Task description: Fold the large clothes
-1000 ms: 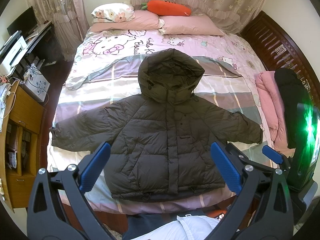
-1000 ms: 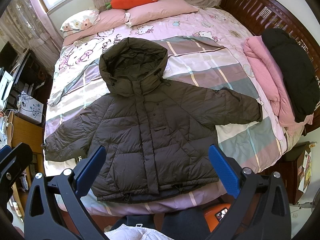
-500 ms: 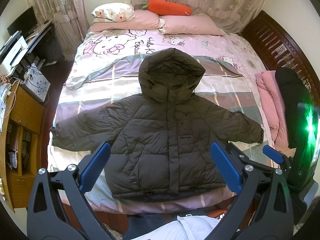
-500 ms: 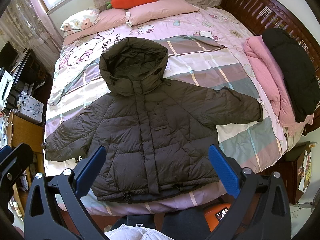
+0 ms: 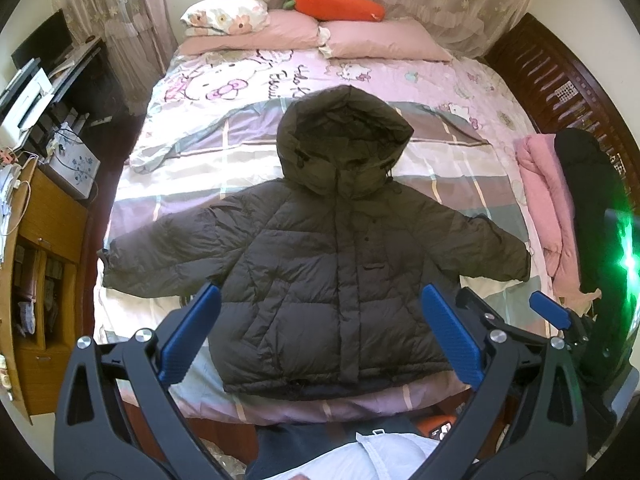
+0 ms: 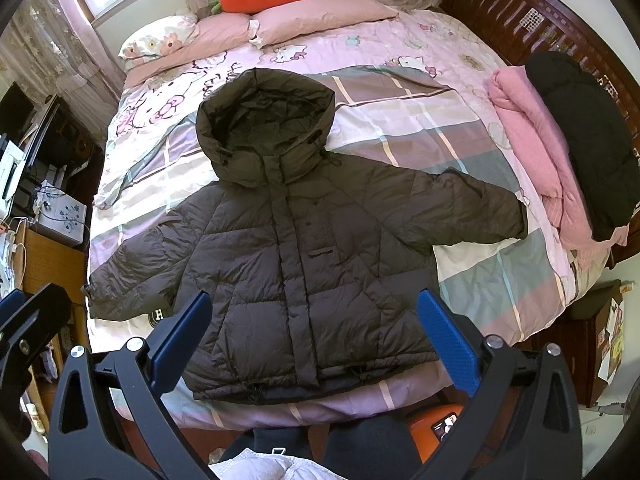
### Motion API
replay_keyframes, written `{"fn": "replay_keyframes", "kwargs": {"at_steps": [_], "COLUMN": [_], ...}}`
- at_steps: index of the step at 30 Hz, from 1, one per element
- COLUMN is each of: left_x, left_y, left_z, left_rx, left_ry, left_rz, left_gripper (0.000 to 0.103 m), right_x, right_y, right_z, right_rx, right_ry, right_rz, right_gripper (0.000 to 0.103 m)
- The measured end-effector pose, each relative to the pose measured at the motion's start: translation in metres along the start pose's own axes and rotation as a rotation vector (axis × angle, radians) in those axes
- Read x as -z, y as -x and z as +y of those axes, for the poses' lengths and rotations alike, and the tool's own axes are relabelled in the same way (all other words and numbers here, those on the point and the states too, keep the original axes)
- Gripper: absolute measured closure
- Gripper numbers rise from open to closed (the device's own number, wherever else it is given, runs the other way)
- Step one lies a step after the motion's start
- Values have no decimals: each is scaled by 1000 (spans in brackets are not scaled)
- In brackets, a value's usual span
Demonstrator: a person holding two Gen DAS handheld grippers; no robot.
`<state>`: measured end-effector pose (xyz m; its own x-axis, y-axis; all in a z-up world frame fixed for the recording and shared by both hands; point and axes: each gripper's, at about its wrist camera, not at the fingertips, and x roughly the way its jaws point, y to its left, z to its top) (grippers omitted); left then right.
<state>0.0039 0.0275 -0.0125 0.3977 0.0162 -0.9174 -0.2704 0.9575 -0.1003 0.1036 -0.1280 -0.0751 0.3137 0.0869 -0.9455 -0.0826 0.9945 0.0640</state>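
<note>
A dark olive hooded puffer jacket (image 5: 320, 264) lies flat, front up, on the bed, sleeves spread to both sides and hood toward the pillows; it also shows in the right wrist view (image 6: 304, 256). My left gripper (image 5: 320, 336) is open and empty, held above the jacket's hem at the foot of the bed. My right gripper (image 6: 314, 336) is open and empty, also above the hem. The right gripper's blue fingertip (image 5: 550, 316) shows at the right of the left wrist view.
The bed (image 5: 248, 152) has a plaid and Hello Kitty cover. Folded pink clothing (image 6: 532, 152) and black clothing (image 6: 588, 144) lie on its right edge by the wooden headboard (image 6: 516, 12). Pillows and a carrot plush (image 5: 336, 4) sit at the far end. A wooden cabinet (image 5: 44, 240) stands at the left.
</note>
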Motion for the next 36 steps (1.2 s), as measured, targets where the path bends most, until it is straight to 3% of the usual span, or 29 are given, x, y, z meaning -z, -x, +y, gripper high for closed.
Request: {"fn": "replay_keyframes", "kwargs": {"at_steps": [4,8,12,15,18,22,29,32,36], "left_x": [-3,-5,0,9,18,26,48,63,82], "left_y": [-22,-58,-112,-159,-211,-281,-403,-428,-452], "left_z": [-22,-50,-82,-108,-137,-176,-246,-272,-284], "left_rx": [1,36,68,83,37,-55,-131,-152,-174], "left_ry": [-23,-57,-62,-56,-69,-83,-118,-190,-253], "left_rz": [44,119,245,358,449,547,704,716,741], "left_gripper": [2,2,2,2,2,2,2,2,2], "right_x": [5,8,28,45,59,62,41,34,10], "right_y": [-13,-52,-108,-153,-196,-256,-342,-362,-380], "right_z": [-14,-67,-157,-225,-293,-367,-444,-459,-478], "right_rx": [14,6,-79,-166,-243,-274,-342,-381,-287], "right_ry": [-16,-108,-354,-542,-748,-943,-1160,-1199,-1142], "right_rz": [24,116,247,295,258,188,37,-36,-73], "right_gripper": [1,1,1,1,1,1,1,1,1]}}
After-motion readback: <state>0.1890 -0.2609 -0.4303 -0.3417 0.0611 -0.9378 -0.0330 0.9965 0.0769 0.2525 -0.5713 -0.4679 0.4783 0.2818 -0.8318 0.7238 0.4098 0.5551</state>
